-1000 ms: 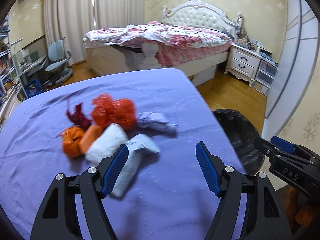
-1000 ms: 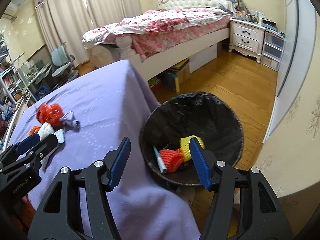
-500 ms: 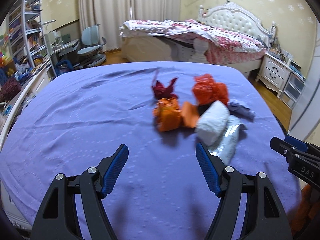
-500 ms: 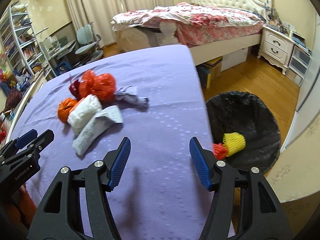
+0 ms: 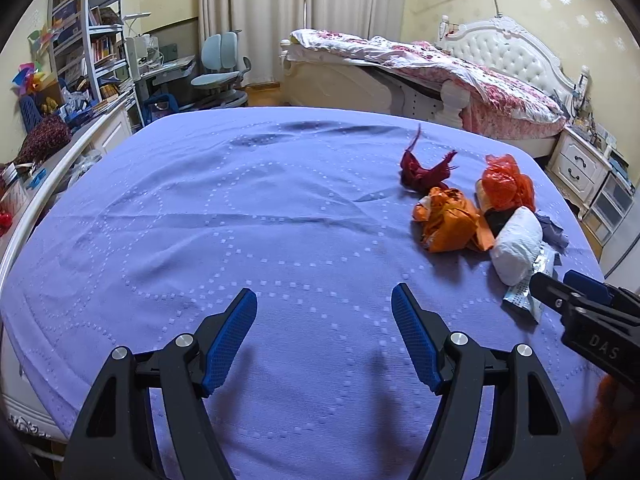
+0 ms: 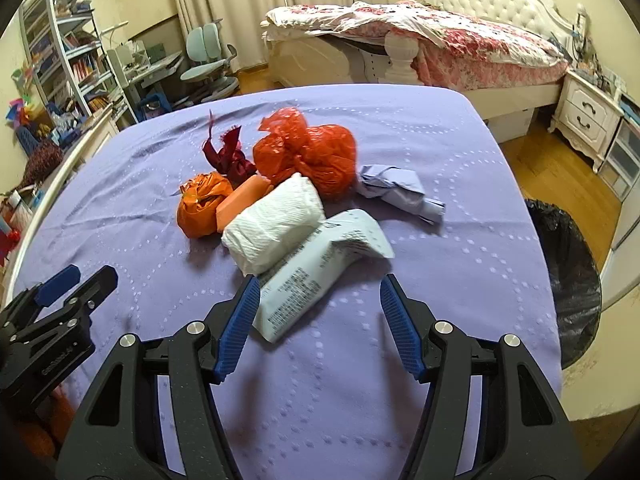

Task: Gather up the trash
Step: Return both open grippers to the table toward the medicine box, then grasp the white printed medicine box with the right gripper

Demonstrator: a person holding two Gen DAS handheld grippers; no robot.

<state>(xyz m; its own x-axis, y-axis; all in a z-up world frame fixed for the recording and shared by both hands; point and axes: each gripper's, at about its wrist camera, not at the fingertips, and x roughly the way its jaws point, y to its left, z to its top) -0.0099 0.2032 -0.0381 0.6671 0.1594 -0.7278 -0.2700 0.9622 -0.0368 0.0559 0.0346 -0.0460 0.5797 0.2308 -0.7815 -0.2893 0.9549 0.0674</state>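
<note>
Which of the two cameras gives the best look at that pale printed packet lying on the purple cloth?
The right wrist view: the pale printed packet lies whole, its print showing, just ahead of the right hand-held gripper. In the left wrist view the packet sits at the right edge, mostly hidden behind the white paper wad.

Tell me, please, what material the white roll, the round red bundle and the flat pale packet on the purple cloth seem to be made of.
White roll: likely paper towel; matte, with an embossed, quilted texture.
Red bundle: thin plastic bag or film; glossy, translucent, crinkled.
Pale packet: probably plastic or coated-paper wrapper; smooth, faint sheen, printed text, creased at one end.
</note>
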